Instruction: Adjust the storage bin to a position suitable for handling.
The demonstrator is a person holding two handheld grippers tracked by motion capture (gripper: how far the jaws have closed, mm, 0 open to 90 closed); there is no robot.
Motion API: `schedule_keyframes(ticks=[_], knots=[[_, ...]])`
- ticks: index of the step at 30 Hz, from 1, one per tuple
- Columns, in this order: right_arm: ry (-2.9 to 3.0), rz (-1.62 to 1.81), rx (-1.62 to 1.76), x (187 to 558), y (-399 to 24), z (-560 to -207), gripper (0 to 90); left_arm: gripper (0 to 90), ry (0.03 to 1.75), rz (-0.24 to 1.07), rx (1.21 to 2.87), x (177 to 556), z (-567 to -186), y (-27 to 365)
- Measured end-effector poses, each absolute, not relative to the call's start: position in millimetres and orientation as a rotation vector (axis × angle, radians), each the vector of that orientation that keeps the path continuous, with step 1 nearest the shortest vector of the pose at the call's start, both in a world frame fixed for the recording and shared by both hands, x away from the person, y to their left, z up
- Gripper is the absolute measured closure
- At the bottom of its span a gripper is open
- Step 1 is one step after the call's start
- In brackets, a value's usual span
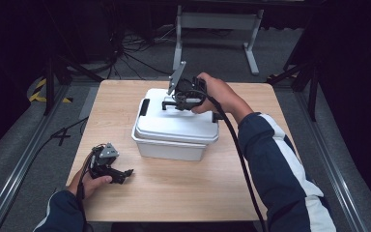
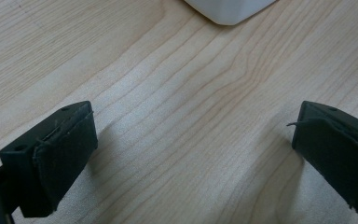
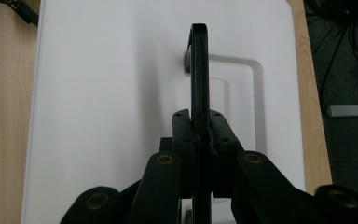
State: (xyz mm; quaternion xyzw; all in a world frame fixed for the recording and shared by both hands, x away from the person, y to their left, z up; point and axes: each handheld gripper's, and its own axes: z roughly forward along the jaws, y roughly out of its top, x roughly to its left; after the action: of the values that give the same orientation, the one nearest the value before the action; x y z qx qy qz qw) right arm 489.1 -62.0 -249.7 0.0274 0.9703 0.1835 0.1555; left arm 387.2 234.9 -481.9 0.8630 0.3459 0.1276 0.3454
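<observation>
- Dark curtains and a grey carpeted floor (image 1: 24, 140) surround a pale wooden table (image 1: 183, 193); black cables lie on the floor beyond its far edge, near a white metal stand (image 1: 217, 21).
- On the table's far half sits a white plastic box (image 1: 171, 142) with a white lid (image 1: 174, 123) and a black latch (image 1: 145, 107) at its left end.
- A black handle (image 3: 199, 74) stands upright out of its recess in the middle of the lid.
- Over the lid, the right gripper (image 1: 176, 102) has its jaws pressed onto that handle from both sides; the right gripper view shows the thin black bar pinched between the pads.
- The right hand (image 1: 217, 94) wraps the gripper's body, and a blue-and-white sleeve (image 1: 280, 169) runs back to the near edge.
- At the table's near left corner, the left gripper (image 1: 123, 174) rests low in the left hand (image 1: 89, 183), well apart from the box.
- Its jaws are spread wide with bare wood between them; a corner of the box (image 2: 228, 11) shows ahead in the left gripper view.
</observation>
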Motion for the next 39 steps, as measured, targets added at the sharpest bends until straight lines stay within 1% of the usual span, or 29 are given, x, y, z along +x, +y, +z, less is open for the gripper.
schedule_keyframes(ticks=[7,23,26,30,39], knots=[[2.758,0.543,0.103,483.7,-80.5,-243.5,84.3,0.5,0.899,0.334,2.241,387.1,-481.8,234.9],[2.695,0.566,0.161,469.4,-143.0,-228.5,84.2,0.4,0.905,0.335,2.237,386.7,-481.9,234.8],[2.681,0.588,0.196,464.7,-163.0,-225.1,84.2,0.4,0.905,0.338,2.236,386.7,-482.1,234.7],[2.674,0.587,0.203,461.4,-175.7,-224.0,84.1,0.5,0.905,0.336,2.236,386.7,-482.1,234.7],[2.639,0.601,0.266,450.1,-219.3,-219.3,84.2,0.4,0.905,0.335,2.237,386.7,-481.9,234.8]])
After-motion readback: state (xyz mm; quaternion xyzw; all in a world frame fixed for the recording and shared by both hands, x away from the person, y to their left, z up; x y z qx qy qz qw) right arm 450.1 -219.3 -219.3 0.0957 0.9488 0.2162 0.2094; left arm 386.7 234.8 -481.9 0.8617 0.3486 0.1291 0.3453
